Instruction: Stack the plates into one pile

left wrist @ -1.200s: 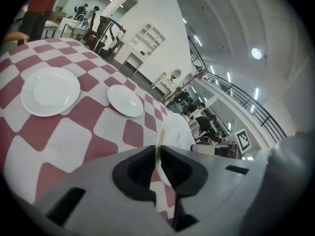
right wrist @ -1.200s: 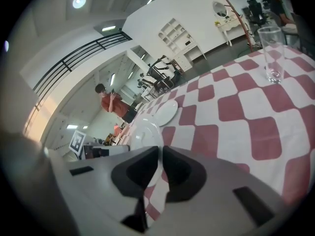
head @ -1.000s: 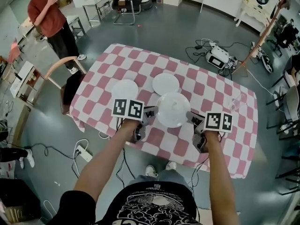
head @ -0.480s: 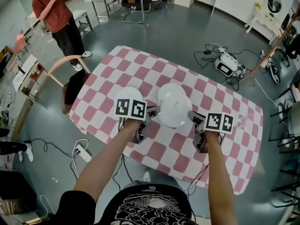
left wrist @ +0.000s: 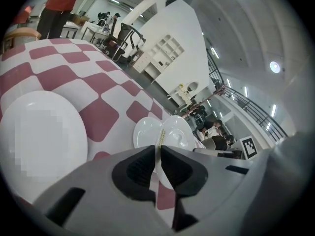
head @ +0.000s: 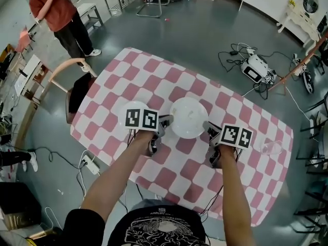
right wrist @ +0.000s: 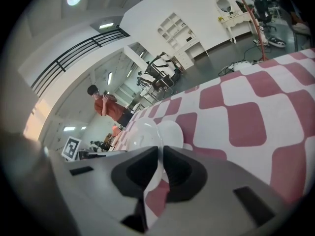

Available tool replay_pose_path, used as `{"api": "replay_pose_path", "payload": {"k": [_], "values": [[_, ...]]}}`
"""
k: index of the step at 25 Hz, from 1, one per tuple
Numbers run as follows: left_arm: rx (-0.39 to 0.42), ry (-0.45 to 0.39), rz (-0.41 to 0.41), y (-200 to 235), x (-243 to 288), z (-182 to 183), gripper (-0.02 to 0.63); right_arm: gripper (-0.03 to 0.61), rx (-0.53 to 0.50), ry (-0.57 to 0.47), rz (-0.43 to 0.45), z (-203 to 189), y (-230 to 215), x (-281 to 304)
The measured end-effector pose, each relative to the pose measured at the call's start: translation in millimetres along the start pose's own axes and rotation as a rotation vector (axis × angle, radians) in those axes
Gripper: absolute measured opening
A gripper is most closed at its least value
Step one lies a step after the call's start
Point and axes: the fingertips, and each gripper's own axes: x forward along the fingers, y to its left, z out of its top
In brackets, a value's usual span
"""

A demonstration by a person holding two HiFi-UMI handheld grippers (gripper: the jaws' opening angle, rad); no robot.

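Note:
A white plate (head: pixel 188 118) hangs just above the pink-and-white checked table (head: pixel 154 70), gripped at both sides. My left gripper (head: pixel 166 121) is shut on its left rim and my right gripper (head: pixel 207 127) is shut on its right rim. In the left gripper view the held plate (left wrist: pixel 179 134) overlaps a second plate (left wrist: pixel 145 132) lying right behind it. A third plate (left wrist: pixel 39 141) lies close at the left. The right gripper view shows the held plate (right wrist: pixel 140 132) in front of the second plate (right wrist: pixel 172 132). In the head view the held plate and the left marker cube hide the other two.
A clear glass (head: pixel 270 147) stands on the table at the right. A chair (head: pixel 72 86) is at the table's left edge, and a person in a red top (head: pixel 51 9) stands beyond it. Cables and a power strip (head: pixel 89 165) lie on the floor.
Both grippers have carried the plate away from me and a little down. It has gone from the near side of the middle plate to directly over it.

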Motion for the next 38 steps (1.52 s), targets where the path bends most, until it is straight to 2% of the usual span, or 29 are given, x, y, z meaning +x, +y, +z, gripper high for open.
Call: {"api": "replay_pose_path", "payload": {"k": [15, 24, 30, 33, 38], "values": [[-0.03, 0.026, 0.089, 33, 31, 9, 0.046, 0.041, 0.052, 0.036, 0.005, 4, -30, 45], [-0.026, 0.021, 0.104, 37, 34, 9, 0.052, 0.052, -0.006, 0.028, -0.019, 7, -29, 48], [0.001, 0.025, 0.1, 36, 34, 9, 0.066, 0.078, -0.048, 0.027, -0.062, 7, -28, 47], [0.013, 0.031, 0.089, 34, 33, 8, 0.085, 0.114, -0.079, 0.014, -0.106, 9, -32, 44], [0.042, 0.042, 0.084, 34, 32, 9, 0.098, 0.115, -0.091, 0.0, -0.137, 10, -31, 40]]}}
